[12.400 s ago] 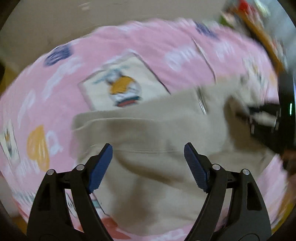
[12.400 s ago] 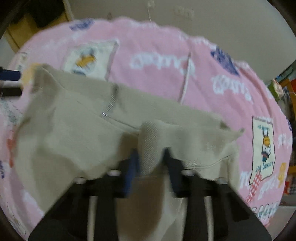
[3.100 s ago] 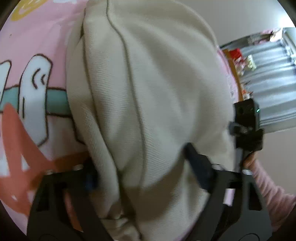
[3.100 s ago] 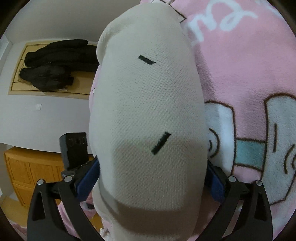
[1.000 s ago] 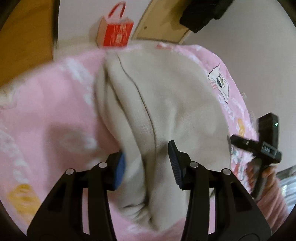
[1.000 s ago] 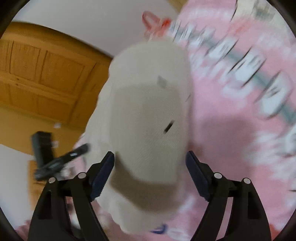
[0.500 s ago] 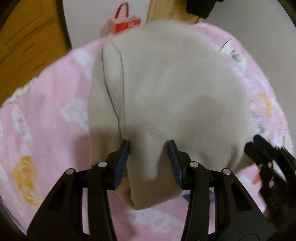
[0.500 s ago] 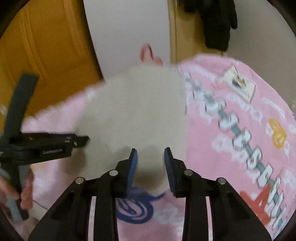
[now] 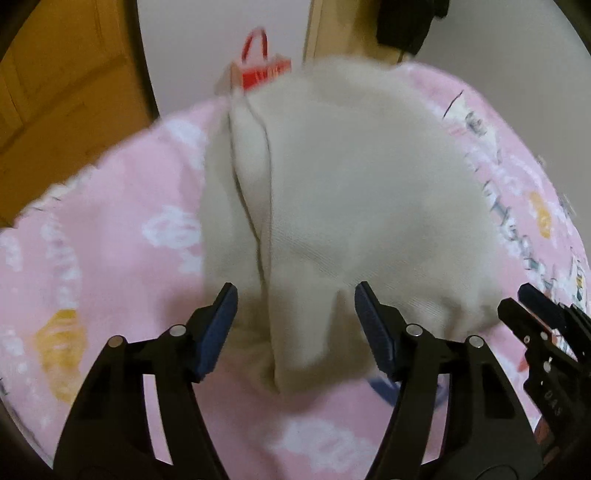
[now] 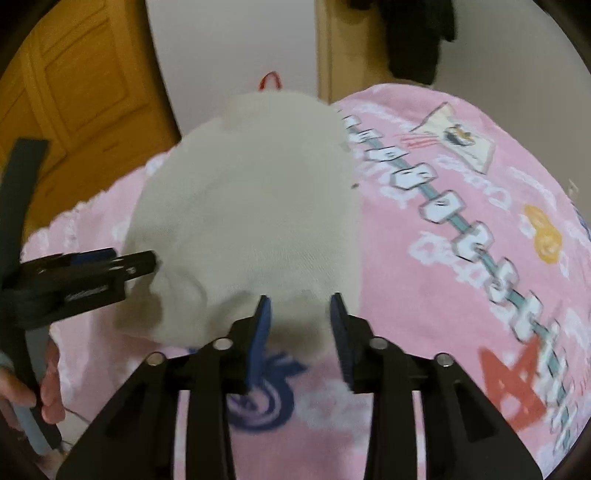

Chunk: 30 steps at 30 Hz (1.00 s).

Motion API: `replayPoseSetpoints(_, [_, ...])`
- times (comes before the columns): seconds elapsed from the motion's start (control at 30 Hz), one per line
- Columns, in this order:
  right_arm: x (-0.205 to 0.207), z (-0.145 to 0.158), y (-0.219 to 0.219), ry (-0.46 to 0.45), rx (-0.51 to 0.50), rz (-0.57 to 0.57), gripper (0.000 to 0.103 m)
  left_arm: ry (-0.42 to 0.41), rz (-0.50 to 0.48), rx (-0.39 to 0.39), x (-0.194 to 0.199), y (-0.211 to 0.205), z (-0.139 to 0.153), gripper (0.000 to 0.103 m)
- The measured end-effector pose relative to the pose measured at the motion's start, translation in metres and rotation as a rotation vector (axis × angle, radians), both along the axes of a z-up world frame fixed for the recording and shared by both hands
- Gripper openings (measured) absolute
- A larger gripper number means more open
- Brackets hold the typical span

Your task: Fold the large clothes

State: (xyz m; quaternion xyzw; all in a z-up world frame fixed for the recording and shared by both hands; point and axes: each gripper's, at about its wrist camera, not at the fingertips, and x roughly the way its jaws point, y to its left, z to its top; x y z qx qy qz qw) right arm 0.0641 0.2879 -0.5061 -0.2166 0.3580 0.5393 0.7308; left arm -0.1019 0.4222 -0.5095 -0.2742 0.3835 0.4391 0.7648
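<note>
Room beyond the bed: wood door, pale wall.
I see an orange-brown panelled door [image 10: 77, 92] at left, a white wall [image 10: 221, 48] beside it, a light wooden panel [image 10: 347, 48] with dark clothing [image 10: 413, 33] hanging, and a red bag [image 9: 260, 64] behind the pink printed blanket [image 10: 461, 221].

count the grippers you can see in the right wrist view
2. The right gripper fills the bottom centre, at the near edge of the beige garment. The left gripper comes in from the left edge, its tip against the garment's left side.

Soft indoor light, motion blur throughout, fisheye edges warped, corners dark.
</note>
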Motion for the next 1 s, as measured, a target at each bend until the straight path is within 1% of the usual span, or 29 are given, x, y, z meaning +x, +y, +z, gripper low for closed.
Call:
replayPoseSetpoints(0.03, [-0.001, 0.013, -0.014, -0.010, 0.041, -0.013, 0.048, 0.010, -0.003, 0.022, -0.004, -0.014, 0.014, 0.065])
replayPoseSetpoints(0.07, [-0.002, 0.023, -0.024, -0.021, 0.064, -0.025, 0.056, 0.032, -0.004, 0.037, -0.007, -0.027, 0.027, 0.065])
replayPoseSetpoints(0.1, [-0.003, 0.038, -0.040, -0.027, 0.097, -0.036, 0.063, 0.026, -0.008, 0.041, -0.012, -0.037, 0.036, 0.065])
replayPoseSetpoints(0.13, [-0.005, 0.051, -0.054, -0.022, 0.120, -0.044, 0.064, 0.001, -0.008, 0.042, -0.021, -0.051, 0.050, 0.066])
replayPoseSetpoints(0.17, [-0.006, 0.066, -0.072, -0.016, 0.146, -0.056, 0.069, 0.002, 0.016, 0.045, -0.029, -0.063, 0.063, 0.071])
replayPoseSetpoints(0.2, [-0.008, 0.078, -0.086, -0.012, 0.168, -0.062, 0.080, -0.012, 0.029, 0.040, -0.038, -0.075, 0.075, 0.073])
replayPoseSetpoints(0.27, [-0.014, 0.105, -0.117, -0.019, 0.195, -0.079, 0.094, -0.018, 0.064, 0.033, -0.053, -0.099, 0.096, 0.085])
replayPoseSetpoints(0.3, [-0.019, 0.117, -0.132, -0.022, 0.197, -0.086, 0.095, -0.026, 0.070, 0.033, -0.060, -0.113, 0.108, 0.087])
replayPoseSetpoints(0.37, [-0.028, 0.139, -0.158, -0.050, 0.176, -0.126, 0.095, -0.011, 0.068, 0.034, -0.068, -0.134, 0.125, 0.090])
replayPoseSetpoints(0.4, [-0.032, 0.148, -0.170, -0.056, 0.176, -0.124, 0.095, 0.000, 0.055, 0.017, -0.072, -0.148, 0.136, 0.090])
replayPoseSetpoints(0.47, [-0.038, 0.163, -0.190, -0.054, 0.206, -0.081, 0.095, 0.021, 0.045, -0.012, -0.076, -0.165, 0.149, 0.090])
replayPoseSetpoints(0.5, [-0.045, 0.176, -0.204, -0.090, 0.229, -0.063, 0.095, 0.037, 0.045, 0.001, -0.078, -0.175, 0.156, 0.090])
replayPoseSetpoints(0.57, [-0.055, 0.192, -0.220, -0.124, 0.257, -0.037, 0.095, 0.071, 0.052, 0.066, -0.080, -0.197, 0.178, 0.090])
replayPoseSetpoints(0.6, [-0.058, 0.202, -0.229, -0.122, 0.268, -0.016, 0.095, 0.081, 0.042, 0.087, -0.080, -0.210, 0.190, 0.090])
replayPoseSetpoints(0.67, [-0.060, 0.217, -0.240, -0.082, 0.287, 0.003, 0.095, 0.103, 0.024, 0.109, -0.078, -0.227, 0.205, 0.094])
replayPoseSetpoints(0.7, [-0.059, 0.221, -0.242, -0.065, 0.281, 0.002, 0.095, 0.115, 0.011, 0.125, -0.076, -0.236, 0.212, 0.094])
replayPoseSetpoints(0.73, [-0.058, 0.225, -0.245, -0.046, 0.275, -0.003, 0.095, 0.109, -0.013, 0.150, -0.073, -0.246, 0.219, 0.094])
replayPoseSetpoints(0.8, [-0.059, 0.232, -0.250, -0.033, 0.287, -0.016, 0.095, 0.088, -0.017, 0.158, -0.073, -0.257, 0.227, 0.094])
replayPoseSetpoints(0.9, [-0.062, 0.236, -0.255, -0.062, 0.268, -0.064, 0.095, 0.044, -0.007, 0.138, -0.075, -0.265, 0.232, 0.094])
replayPoseSetpoints(1.0, [-0.065, 0.238, -0.260, -0.064, 0.256, -0.085, 0.095, 0.051, 0.019, 0.161, -0.076, -0.269, 0.234, 0.094])
